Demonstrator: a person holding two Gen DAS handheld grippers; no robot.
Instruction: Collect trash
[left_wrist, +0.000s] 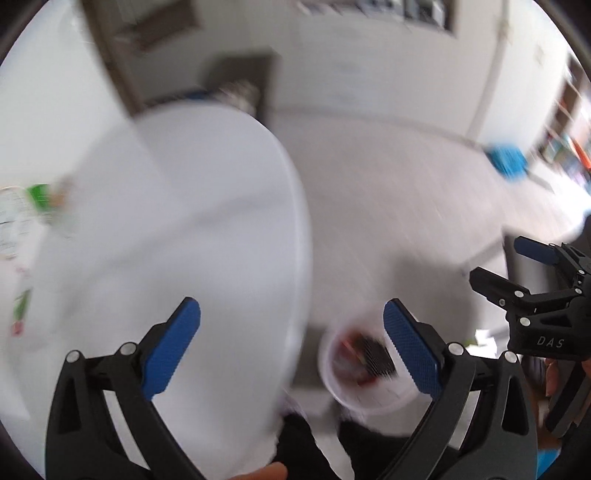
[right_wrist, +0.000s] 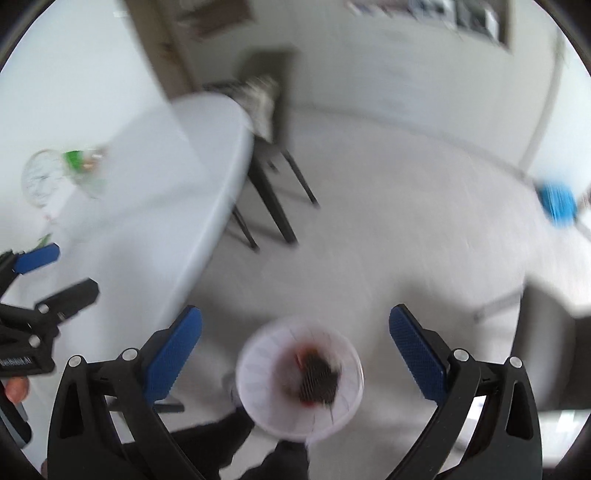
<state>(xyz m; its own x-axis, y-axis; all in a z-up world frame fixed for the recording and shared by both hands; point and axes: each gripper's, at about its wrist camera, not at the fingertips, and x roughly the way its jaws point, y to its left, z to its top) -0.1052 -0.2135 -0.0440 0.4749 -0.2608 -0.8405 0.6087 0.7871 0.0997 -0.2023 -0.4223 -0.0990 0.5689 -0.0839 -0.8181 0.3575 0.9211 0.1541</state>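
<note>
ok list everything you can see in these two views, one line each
table: 1, white, left side of both views
trash bin: 1, white, on the floor below the grippers, dark and red trash inside
chair: 1, dark, at the table's far end
green and clear items: blurred cluster, count unclear, on the table's left part
blue object: 1, on the floor at far right, too blurred to name
floor: light grey, right of the table
left gripper: 1, black with blue pads, open, nothing between the fingers
right gripper: 1, black with blue pads, open, empty, above the bin
</note>
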